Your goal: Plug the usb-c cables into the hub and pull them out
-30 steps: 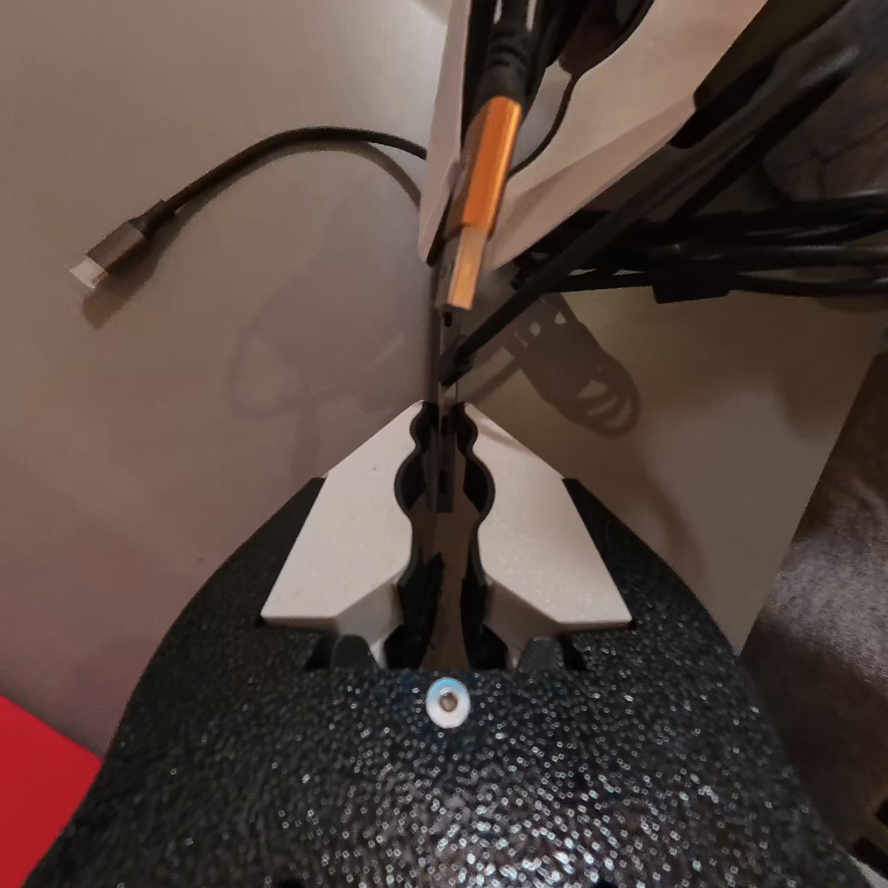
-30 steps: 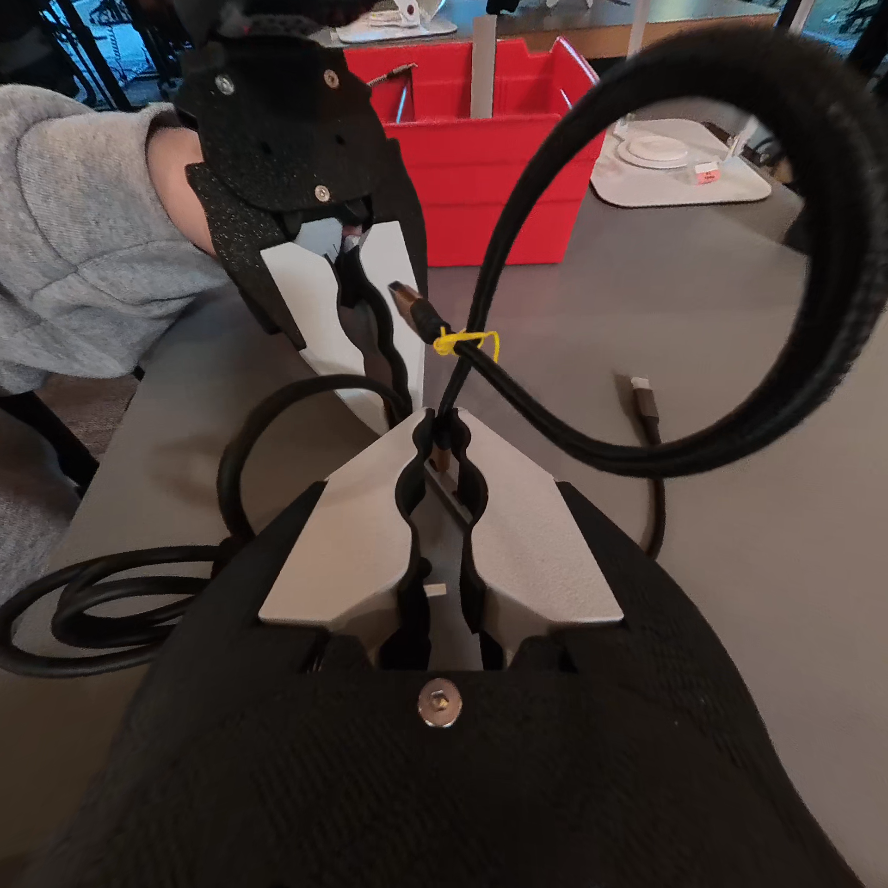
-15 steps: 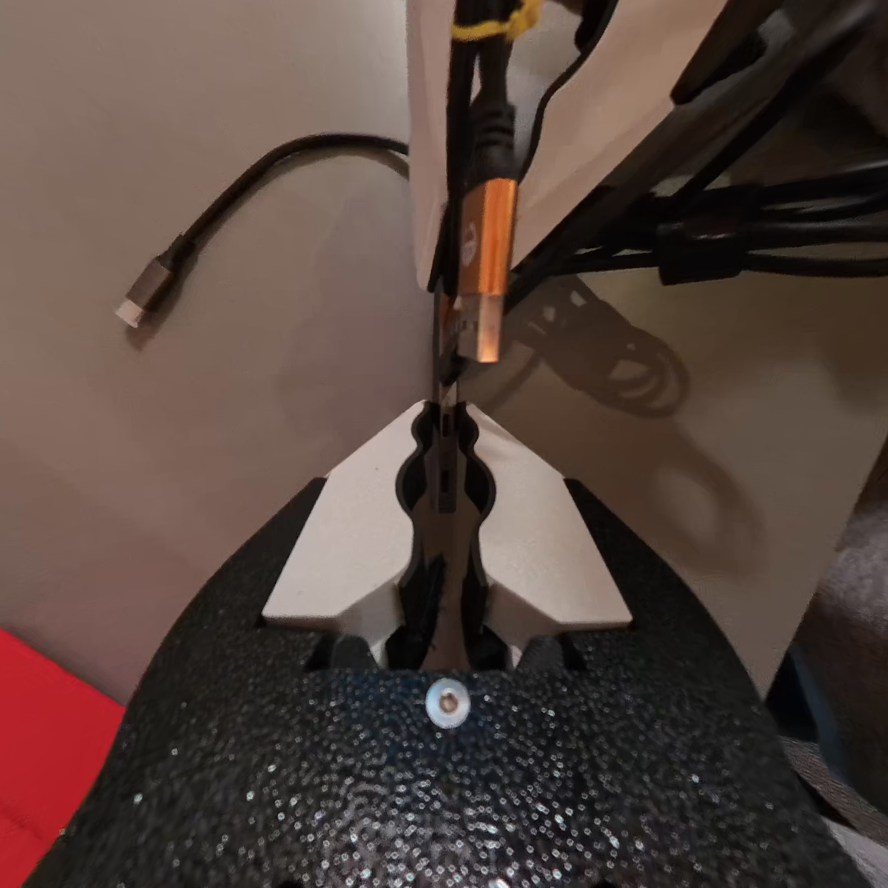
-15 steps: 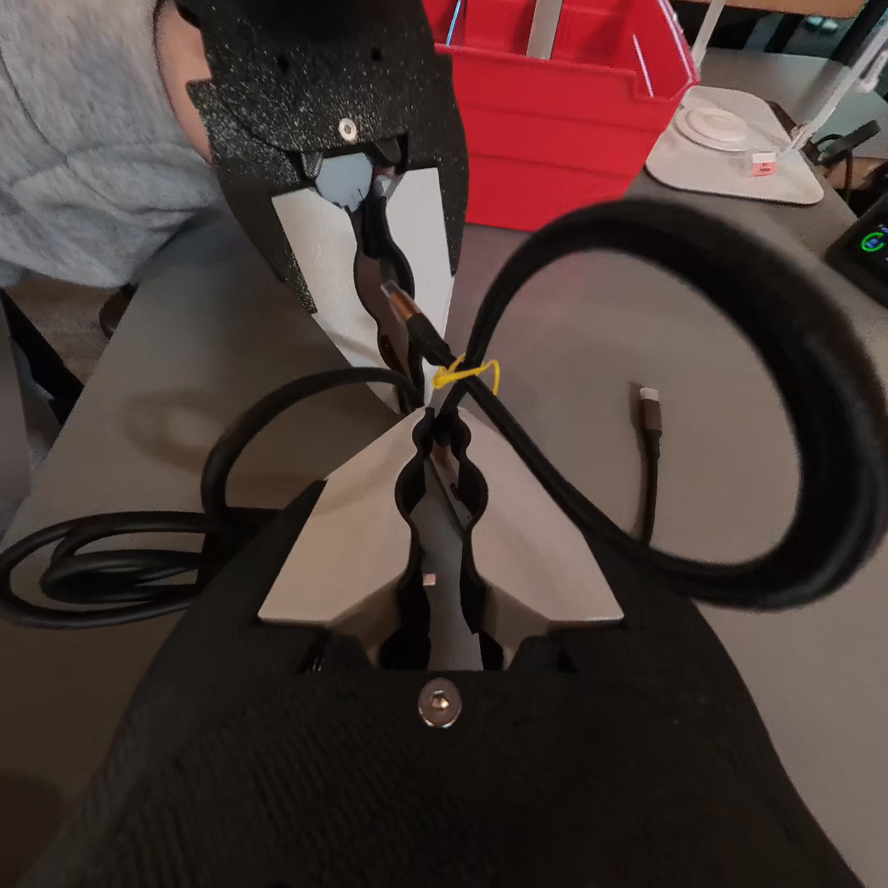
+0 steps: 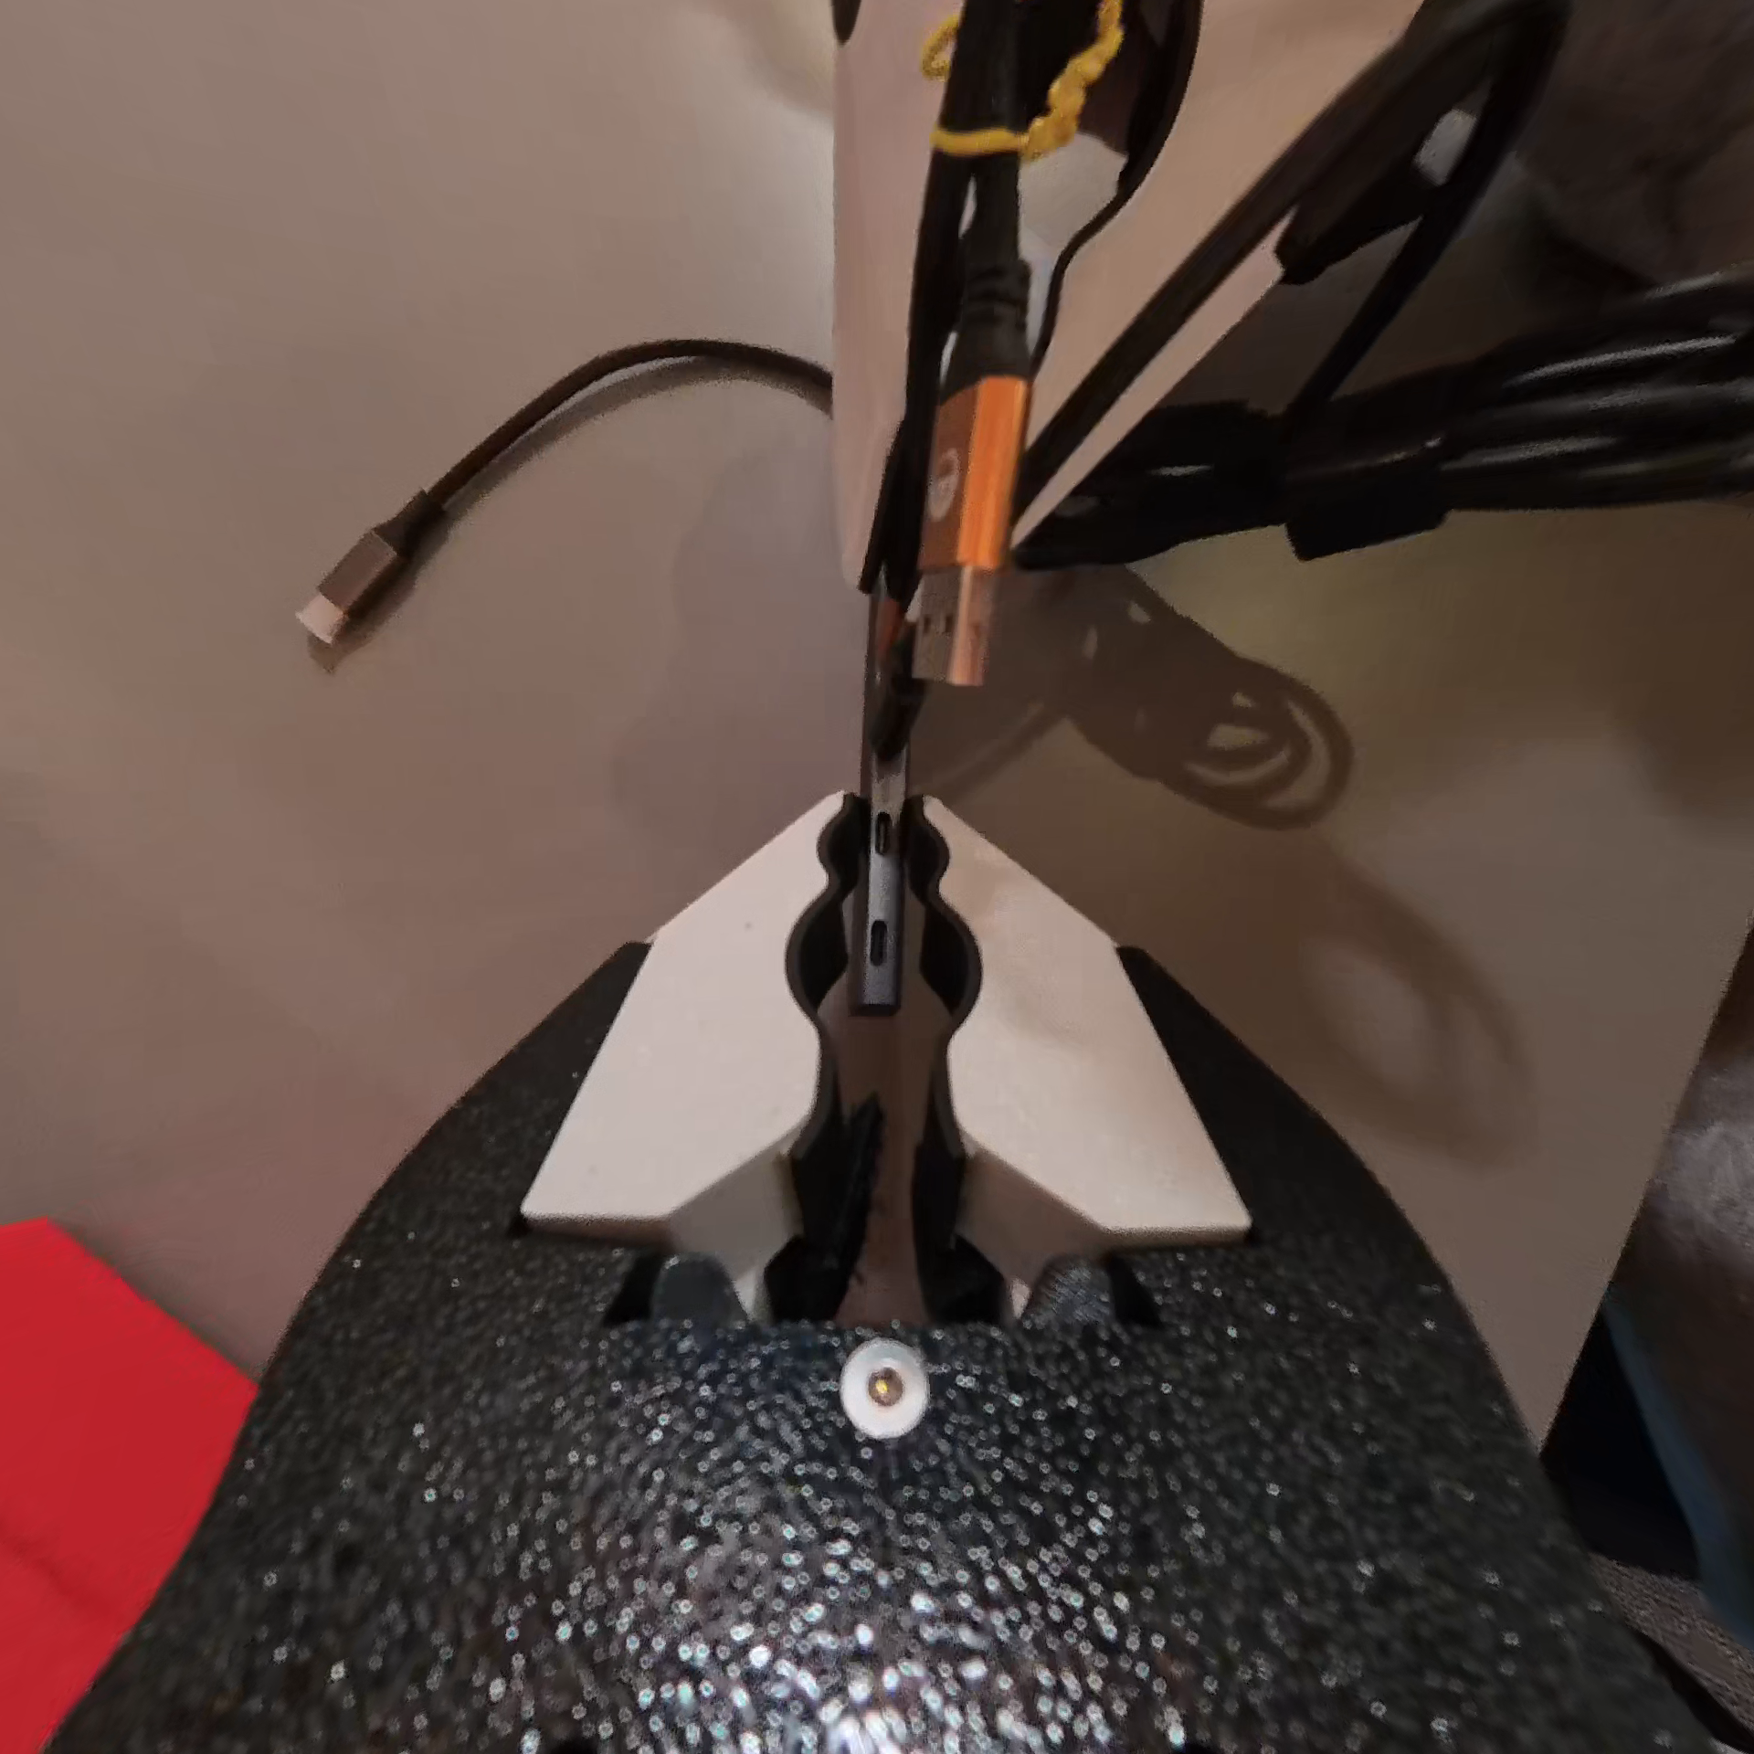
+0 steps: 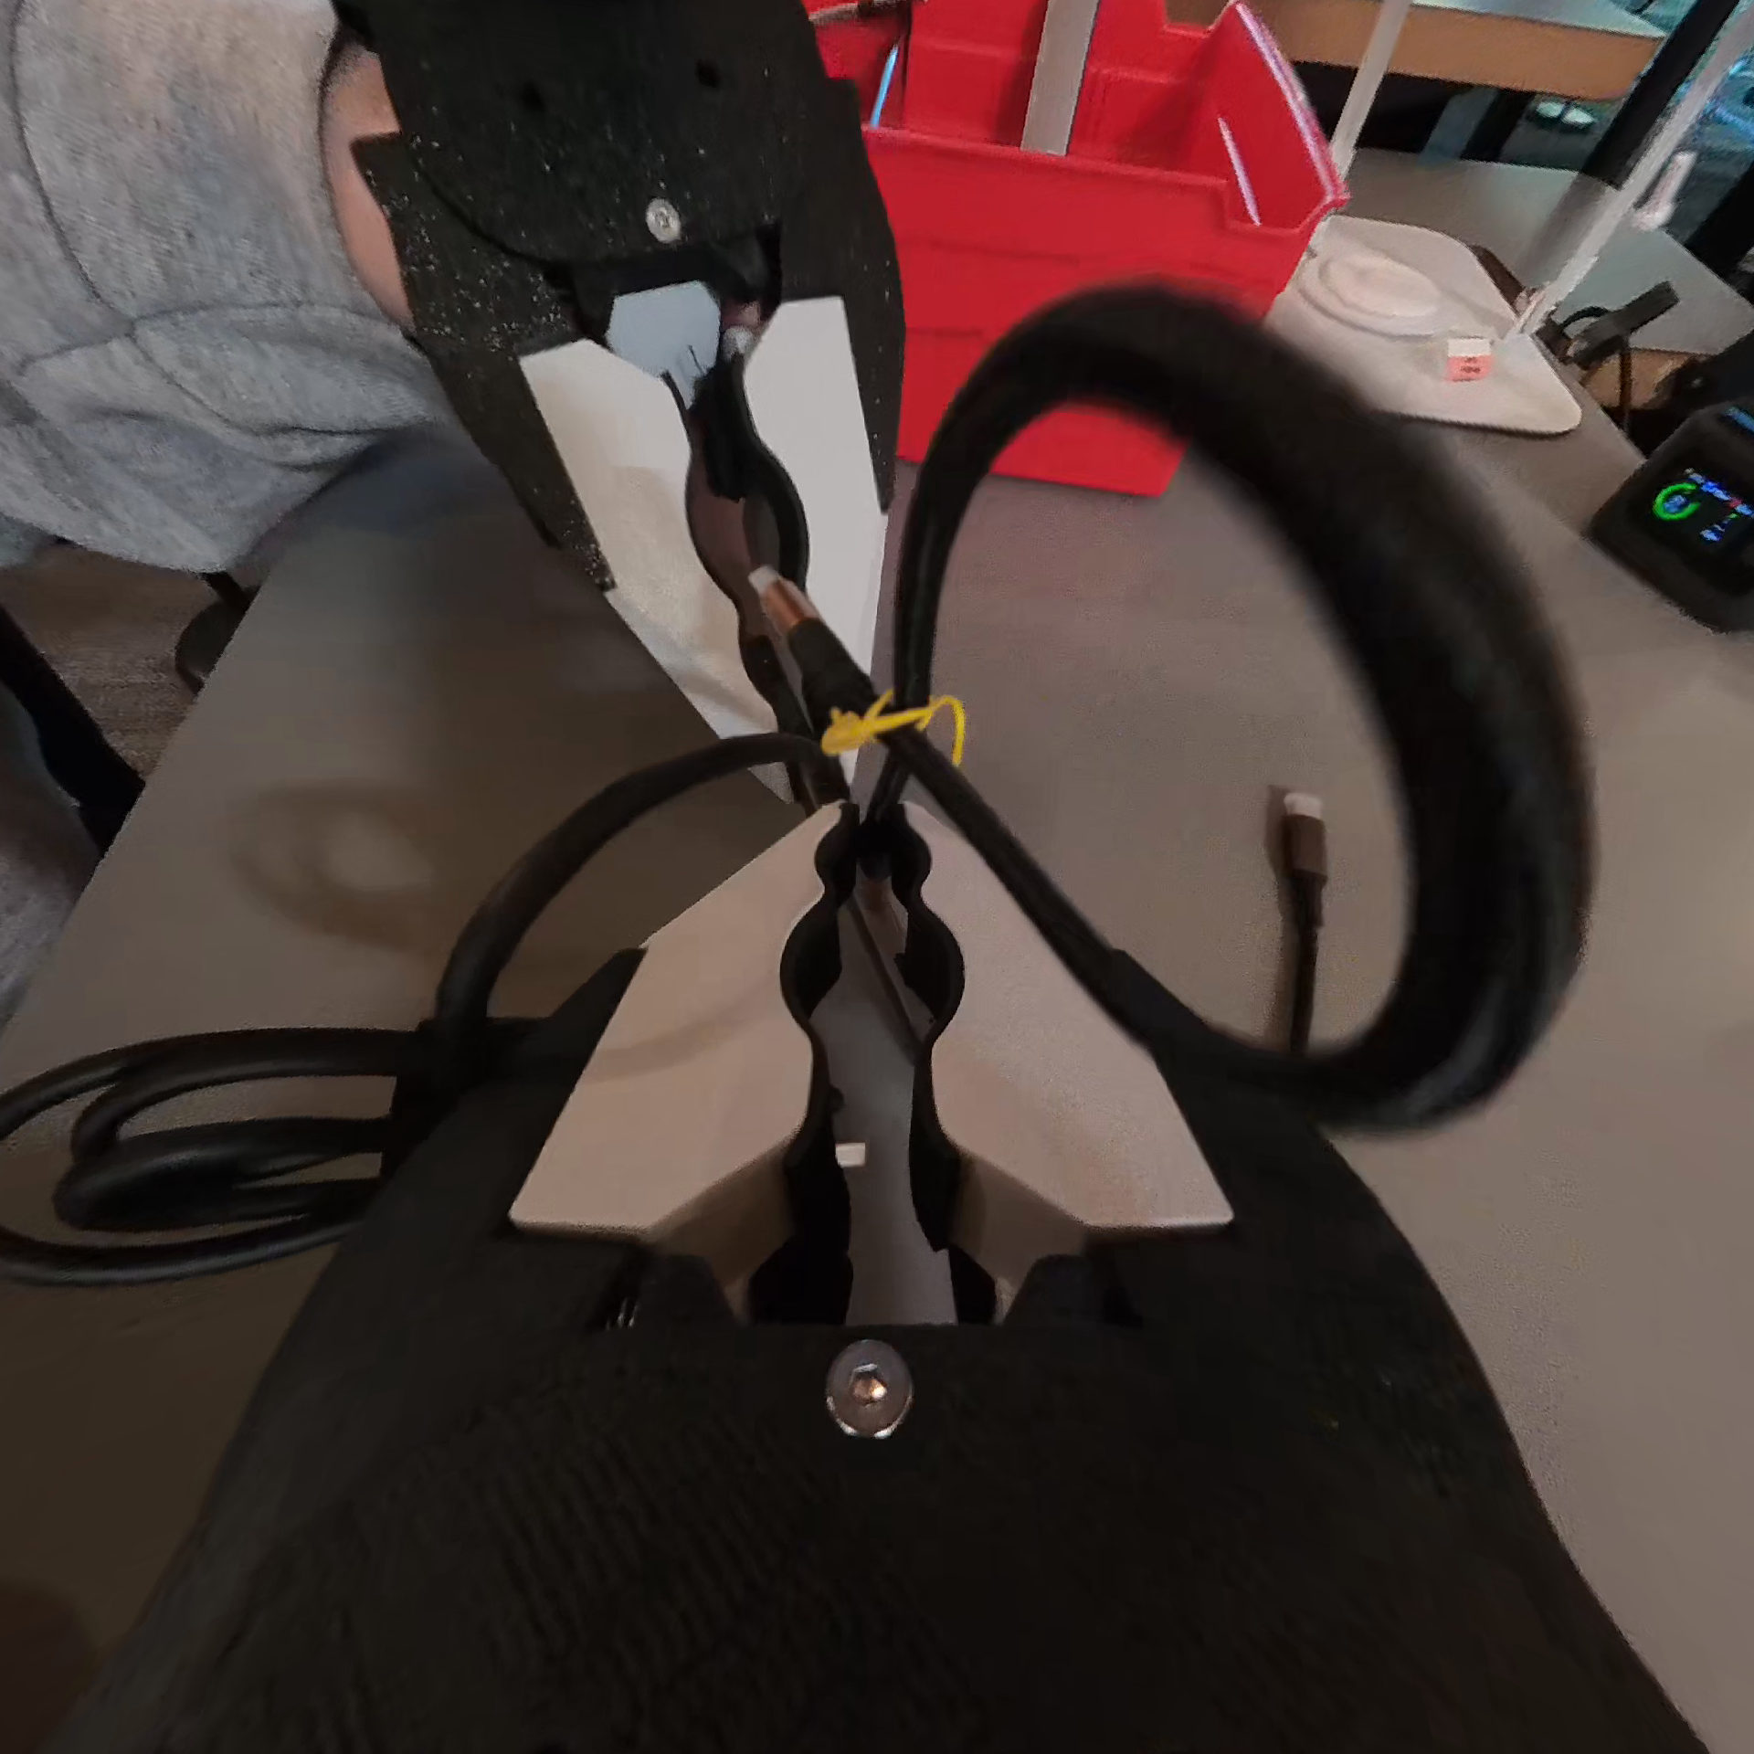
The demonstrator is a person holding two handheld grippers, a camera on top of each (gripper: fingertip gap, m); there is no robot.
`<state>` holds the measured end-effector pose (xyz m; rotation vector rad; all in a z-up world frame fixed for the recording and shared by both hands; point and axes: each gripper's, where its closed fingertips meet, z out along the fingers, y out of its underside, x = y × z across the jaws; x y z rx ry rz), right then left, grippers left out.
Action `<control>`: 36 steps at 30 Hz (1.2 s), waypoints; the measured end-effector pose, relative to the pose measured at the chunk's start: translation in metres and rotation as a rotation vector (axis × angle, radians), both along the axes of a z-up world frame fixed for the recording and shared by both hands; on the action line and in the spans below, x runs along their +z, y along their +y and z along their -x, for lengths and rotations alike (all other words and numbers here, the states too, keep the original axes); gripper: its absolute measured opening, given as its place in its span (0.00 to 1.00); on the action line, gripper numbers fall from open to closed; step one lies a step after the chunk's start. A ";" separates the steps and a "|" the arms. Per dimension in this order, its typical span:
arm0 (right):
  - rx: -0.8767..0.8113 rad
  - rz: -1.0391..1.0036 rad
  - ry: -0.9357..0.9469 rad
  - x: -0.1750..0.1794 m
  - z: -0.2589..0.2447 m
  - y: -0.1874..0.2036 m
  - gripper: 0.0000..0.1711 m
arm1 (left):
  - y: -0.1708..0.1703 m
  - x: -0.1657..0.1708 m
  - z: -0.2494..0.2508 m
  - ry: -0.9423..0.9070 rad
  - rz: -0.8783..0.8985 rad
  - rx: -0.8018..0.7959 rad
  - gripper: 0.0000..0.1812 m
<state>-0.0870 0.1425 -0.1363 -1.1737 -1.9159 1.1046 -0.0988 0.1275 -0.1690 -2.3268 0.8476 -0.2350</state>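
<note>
Progress looks mid-cycle, we judge: left gripper (image 5: 881,807) is clamped on the hub (image 5: 878,935), a slim dark-grey metal bar held edge-on, two small oval ports facing us and empty. Right gripper (image 6: 868,826) is pinched tight on a thin black cable (image 6: 887,788) just below a yellow twist tie (image 6: 892,726). We cannot tell if that plug is seated in the hub's far end or just touching. Orange metal USB-A plug (image 5: 968,531) dangles at 12 o'clock above the hub, unplugged. Second usb-c cable (image 5: 356,593), grey metal shell with a braided cord, lies loose on the matte grey desk (image 5: 285,854) at 10 o'clock, so at least one plug-in remains. Thick fuzzy black loop (image 6: 1424,712) arcs at 2 o'clock. Glossy red plastic bin (image 6: 1091,247) at 12.
</note>
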 end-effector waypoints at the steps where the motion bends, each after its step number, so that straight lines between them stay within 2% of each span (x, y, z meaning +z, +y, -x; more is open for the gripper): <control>1: -0.016 0.002 0.012 0.001 0.001 0.001 0.03 | 0.001 0.000 0.001 -0.007 -0.003 0.010 0.04; 4: -0.092 0.063 0.072 0.013 -0.002 0.007 0.08 | 0.007 0.011 0.008 0.007 -0.085 0.047 0.04; 9: -0.426 0.124 0.318 0.075 -0.024 0.046 0.21 | 0.016 0.045 0.023 -0.062 -0.286 0.173 0.04; 11: -0.446 0.032 0.379 0.086 -0.036 0.042 0.26 | 0.015 0.063 0.022 -0.066 -0.371 0.167 0.04; 13: -0.404 -0.127 0.351 0.082 -0.042 0.035 0.30 | 0.011 0.078 0.017 -0.041 -0.442 0.115 0.04; 15: -0.321 -0.293 0.289 0.073 -0.044 0.025 0.31 | 0.004 0.087 0.007 0.029 -0.510 -0.010 0.04; 19: -0.180 -0.512 0.111 0.055 -0.041 0.009 0.28 | -0.011 0.096 -0.022 0.151 -0.630 -0.254 0.04; 20: -0.158 -0.570 0.069 0.049 -0.041 0.008 0.16 | -0.014 0.098 -0.029 0.150 -0.643 -0.291 0.04; 21: -0.127 -0.614 0.051 0.047 -0.041 0.005 0.05 | -0.014 0.100 -0.032 0.152 -0.654 -0.298 0.04; 23: -0.113 -0.644 0.036 0.047 -0.042 0.004 0.04 | -0.012 0.101 -0.031 0.125 -0.643 -0.268 0.05; 25: -0.155 -0.643 0.052 0.058 -0.044 0.007 0.04 | -0.004 0.112 -0.028 0.023 -0.684 -0.163 0.07; 27: -0.243 -0.653 0.073 0.078 -0.050 0.018 0.04 | 0.003 0.132 -0.020 -0.055 -0.799 -0.040 0.19; 29: -0.351 -0.670 0.106 0.109 -0.064 0.037 0.04 | 0.009 0.139 -0.010 -0.103 -0.830 0.060 0.31; 33: -0.537 -0.727 0.185 0.185 -0.116 0.082 0.04 | 0.023 0.127 0.005 -0.095 -0.861 0.163 0.31; 36: -0.692 -0.865 0.126 0.227 -0.170 0.130 0.04 | 0.029 0.113 0.013 -0.115 -0.869 0.208 0.27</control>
